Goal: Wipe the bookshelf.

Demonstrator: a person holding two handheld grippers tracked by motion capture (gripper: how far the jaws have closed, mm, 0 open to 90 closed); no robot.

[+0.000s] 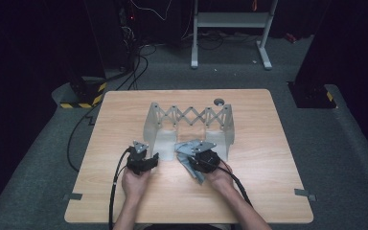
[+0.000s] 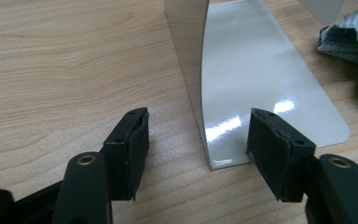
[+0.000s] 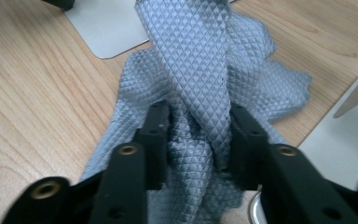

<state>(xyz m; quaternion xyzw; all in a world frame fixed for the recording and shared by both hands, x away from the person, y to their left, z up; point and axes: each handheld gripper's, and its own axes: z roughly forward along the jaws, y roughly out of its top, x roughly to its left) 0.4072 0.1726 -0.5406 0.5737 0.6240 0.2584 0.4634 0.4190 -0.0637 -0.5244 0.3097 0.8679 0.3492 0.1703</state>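
On the pale wooden tabletop (image 1: 124, 191), my right gripper (image 3: 198, 140) grasps the grey waffle-weave cloth (image 3: 205, 60) before the white accordion rack (image 1: 191, 117); hanging remains. My left gripper (image 2: 198, 140) is released beside the rack's foot.

Cloth (image 1: 188, 152) right of rack foot (image 2: 261, 84)

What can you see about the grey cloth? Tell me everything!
The grey cloth is soft-looking fabric with a small diamond waffle pattern all over. It is crumpled and bunched, not flat, with a twisted fold running up its middle. It lies on the wooden table, in front of the metal rack and between its two flat feet. The right gripper has its two black jaws closed on a bunched fold of it. The left gripper is apart from it.
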